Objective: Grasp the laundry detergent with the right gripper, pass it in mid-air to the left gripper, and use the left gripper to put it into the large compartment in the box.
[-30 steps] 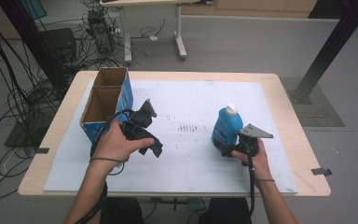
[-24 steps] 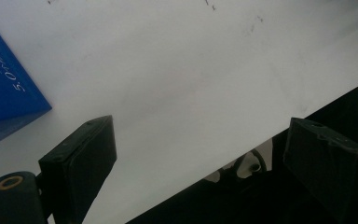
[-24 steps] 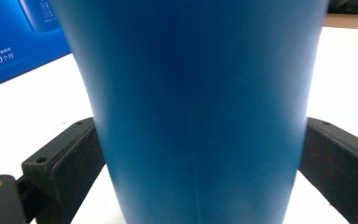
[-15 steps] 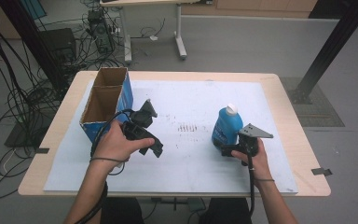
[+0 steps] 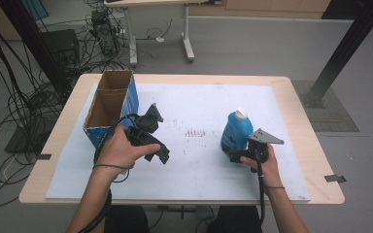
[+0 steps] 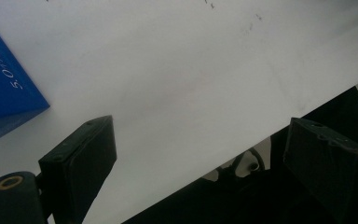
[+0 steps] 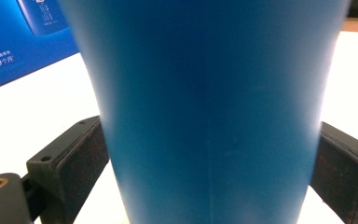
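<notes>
Right tool [image 5: 233,154]: held level at the base of the blue bottle [image 5: 236,132], its two black jaws set wide, one on each side of the bottle's lower body. In the right gripper view the bottle [image 7: 209,107] stands between the pads, which lie at its flanks; the jaws have just been closing on it, and whether the pads already press cannot be told. A grey three-cornered plate [image 5: 265,137] sits on top of this tool, just right of the bottle.

Blue bottle: upright on the white sheet [image 5: 199,111] that covers the desk [image 5: 301,116], capped in white [image 5: 242,113]; its contents cannot be seen through the opaque wall.

Left tool [image 5: 151,141]: well to the left of the bottle, held in the left hand [image 5: 119,151] above the sheet. Its jaws stand wide apart with nothing between them; the left gripper view shows bare white sheet [image 6: 177,79] and the near desk edge in the gap.

Cardboard box [image 5: 110,108]: farther left of the bottle, just beyond the left tool, blue on the outside, brown inside, open at the top. A partition splits it into two compartments; as far as the high view looks into them, both show only brown walls. A corner of its blue printed side [image 6: 4,93] appears in the left gripper view.
</notes>
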